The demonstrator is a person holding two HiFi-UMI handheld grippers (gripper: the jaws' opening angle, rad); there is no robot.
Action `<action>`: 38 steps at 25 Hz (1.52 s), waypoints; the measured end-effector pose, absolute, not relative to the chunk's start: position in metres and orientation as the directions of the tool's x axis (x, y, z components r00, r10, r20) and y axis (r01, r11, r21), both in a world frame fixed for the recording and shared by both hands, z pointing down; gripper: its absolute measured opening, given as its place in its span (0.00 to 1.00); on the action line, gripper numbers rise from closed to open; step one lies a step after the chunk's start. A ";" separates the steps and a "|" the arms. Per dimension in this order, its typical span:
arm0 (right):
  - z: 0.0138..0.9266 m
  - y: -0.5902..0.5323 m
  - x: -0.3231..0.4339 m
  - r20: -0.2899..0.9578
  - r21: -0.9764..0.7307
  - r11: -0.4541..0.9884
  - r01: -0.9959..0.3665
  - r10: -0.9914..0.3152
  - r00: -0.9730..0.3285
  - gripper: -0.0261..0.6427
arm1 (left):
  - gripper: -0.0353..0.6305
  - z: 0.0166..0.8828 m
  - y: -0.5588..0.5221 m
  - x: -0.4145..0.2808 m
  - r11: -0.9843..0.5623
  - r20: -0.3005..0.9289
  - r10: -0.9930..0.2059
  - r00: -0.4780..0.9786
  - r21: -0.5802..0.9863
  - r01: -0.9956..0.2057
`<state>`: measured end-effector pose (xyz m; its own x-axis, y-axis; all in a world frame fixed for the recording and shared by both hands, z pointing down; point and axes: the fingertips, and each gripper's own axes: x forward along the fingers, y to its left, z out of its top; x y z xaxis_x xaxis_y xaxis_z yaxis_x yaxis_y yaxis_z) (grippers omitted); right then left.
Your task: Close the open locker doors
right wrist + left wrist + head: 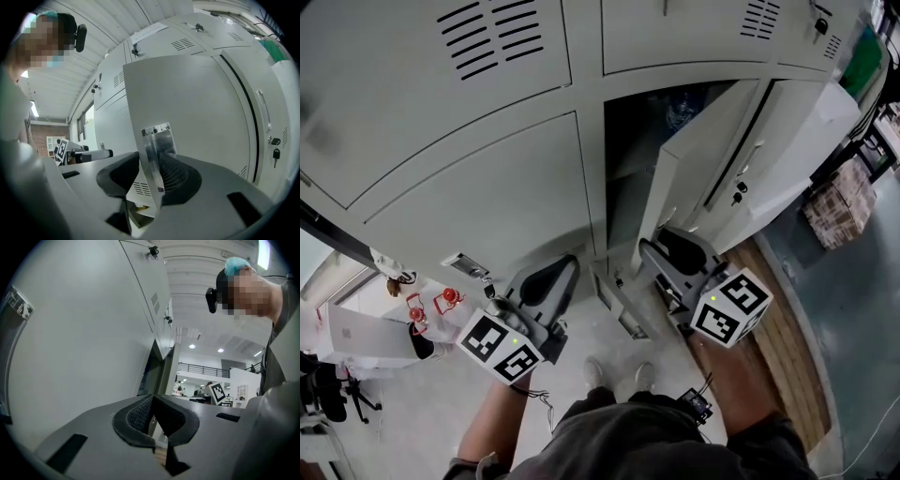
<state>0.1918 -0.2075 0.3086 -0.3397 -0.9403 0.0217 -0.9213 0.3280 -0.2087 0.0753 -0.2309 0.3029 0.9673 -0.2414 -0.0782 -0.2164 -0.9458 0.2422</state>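
Head view: left tool [551, 279] level before the closed locker fronts [478, 197], tips pressed together, empty. Right tool [673, 251] spread astride the free edge of the open locker door [698, 159], swung out toward the person.

Left gripper view: pads meeting at the tips, nothing between.

Right gripper view: door edge with metal latch plate [157, 150] standing between the pads, picture-right pad against it, other just beside.

Pale grey locker door [703, 159] ajar
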 end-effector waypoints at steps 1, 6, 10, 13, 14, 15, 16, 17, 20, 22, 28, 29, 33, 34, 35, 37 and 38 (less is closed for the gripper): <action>0.309 -0.209 0.191 0.022 -0.209 0.329 -0.921 -0.940 -0.341 0.24 | 0.06 0.303 -0.232 0.074 -0.945 -0.079 -0.244 0.967 0.243 -0.219; 0.309 -0.217 0.189 0.024 -0.208 0.336 -0.919 -0.937 -0.348 0.24 | 0.06 0.302 -0.238 0.070 -0.943 -0.082 -0.254 0.964 0.244 -0.227; 0.309 -0.223 0.188 0.024 -0.208 0.341 -0.917 -0.935 -0.353 0.24 | 0.06 0.300 -0.239 0.069 -0.942 -0.086 -0.256 0.963 0.243 -0.229; 0.309 -0.227 0.187 0.024 -0.207 0.345 -0.915 -0.934 -0.358 0.23 | 0.06 0.299 -0.240 0.067 -0.941 -0.088 -0.261 0.961 0.244 -0.233; 0.308 -0.228 0.186 0.024 -0.207 0.347 -0.915 -0.933 -0.359 0.23 | 0.06 0.299 -0.240 0.067 -0.941 -0.089 -0.263 0.961 0.244 -0.235; 0.308 -0.230 0.186 0.024 -0.206 0.348 -0.914 -0.932 -0.360 0.23 | 0.06 0.299 -0.240 0.066 -0.940 -0.089 -0.265 0.960 0.245 -0.237; 0.308 -0.231 0.185 0.025 -0.206 0.349 -0.914 -0.932 -0.362 0.23 | 0.06 0.300 -0.241 0.066 -0.939 -0.089 -0.267 0.960 0.246 -0.238; 0.308 -0.232 0.185 0.026 -0.206 0.351 -0.914 -0.931 -0.363 0.23 | 0.06 0.300 -0.241 0.065 -0.939 -0.089 -0.269 0.959 0.247 -0.240; 0.308 -0.236 0.184 0.026 -0.206 0.354 -0.912 -0.930 -0.366 0.23 | 0.06 0.300 -0.243 0.064 -0.937 -0.090 -0.274 0.957 0.248 -0.245; 0.308 -0.238 0.184 0.026 -0.205 0.356 -0.912 -0.929 -0.369 0.23 | 0.06 0.300 -0.244 0.063 -0.936 -0.090 -0.279 0.956 0.249 -0.249; 0.308 -0.247 0.183 0.027 -0.204 0.364 -0.909 -0.926 -0.377 0.23 | 0.06 0.301 -0.247 0.060 -0.932 -0.089 -0.291 0.953 0.251 -0.261; 0.308 -0.248 0.182 0.027 -0.204 0.365 -0.908 -0.926 -0.378 0.23 | 0.06 0.301 -0.248 0.060 -0.932 -0.088 -0.292 0.952 0.252 -0.262; 0.308 -0.254 0.182 0.026 -0.205 0.369 -0.907 -0.924 -0.382 0.23 | 0.06 0.303 -0.249 0.060 -0.930 -0.083 -0.294 0.952 0.255 -0.264; 0.308 -0.256 0.182 0.025 -0.206 0.371 -0.906 -0.923 -0.383 0.23 | 0.06 0.304 -0.249 0.061 -0.930 -0.082 -0.293 0.952 0.256 -0.264; 0.308 -0.257 0.182 0.023 -0.207 0.372 -0.905 -0.923 -0.385 0.23 | 0.06 0.304 -0.249 0.061 -0.930 -0.081 -0.293 0.953 0.257 -0.264; 0.308 -0.260 0.181 0.023 -0.207 0.375 -0.903 -0.921 -0.388 0.22 | 0.06 0.306 -0.249 0.062 -0.929 -0.077 -0.292 0.953 0.260 -0.263; 0.308 -0.261 0.181 0.023 -0.207 0.377 -0.903 -0.921 -0.390 0.22 | 0.06 0.307 -0.248 0.063 -0.929 -0.075 -0.290 0.954 0.263 -0.262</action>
<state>0.1812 -0.2614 0.3080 -0.3897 -0.9207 0.0228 -0.9027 0.3770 -0.2072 0.0631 -0.2483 0.3074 0.9540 -0.2903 -0.0746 -0.2620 -0.9286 0.2629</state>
